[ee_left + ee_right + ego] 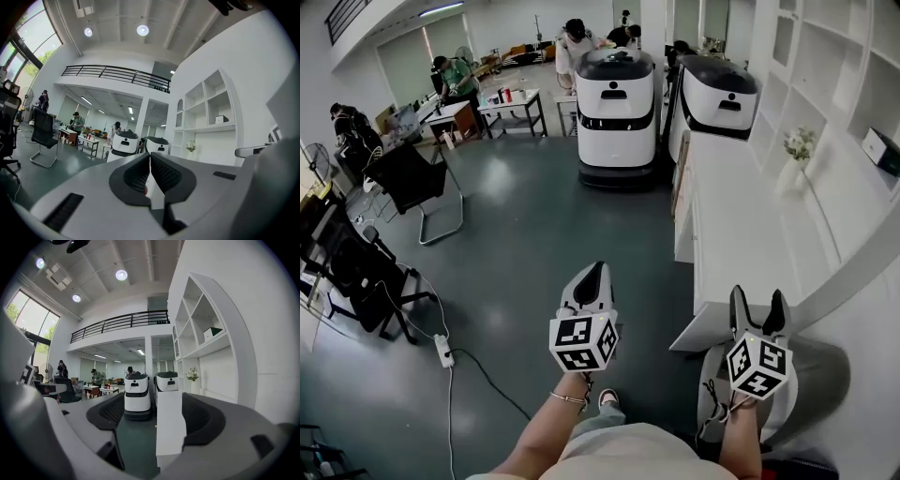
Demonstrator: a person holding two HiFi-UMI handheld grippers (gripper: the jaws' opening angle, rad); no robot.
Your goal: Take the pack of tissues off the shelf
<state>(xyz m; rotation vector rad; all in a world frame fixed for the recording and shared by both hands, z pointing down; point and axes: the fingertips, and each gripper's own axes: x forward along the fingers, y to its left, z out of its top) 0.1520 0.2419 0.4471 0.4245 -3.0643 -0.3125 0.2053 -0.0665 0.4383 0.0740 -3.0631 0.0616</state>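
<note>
The pack of tissues [882, 150] is a small white box with a dark top. It lies on a shelf of the white wall unit [825, 103] at the far right, well ahead of and above both grippers. It also shows in the left gripper view as the pack [220, 119] and in the right gripper view as the pack [212, 333]. My left gripper [594, 272] points forward over the floor, and in its own view the left gripper [150, 158] has its jaws together and empty. My right gripper [757, 300] hangs near the counter's corner; the right gripper [153, 405] is open with nothing between its jaws.
A long white counter [722, 216] runs under the shelves, with a vase of flowers [795, 155] in a niche. Two white service robots [616, 112] [717, 98] stand ahead. Black chairs [412, 183], desks with people behind, and a power strip [443, 350] with its cable are at left.
</note>
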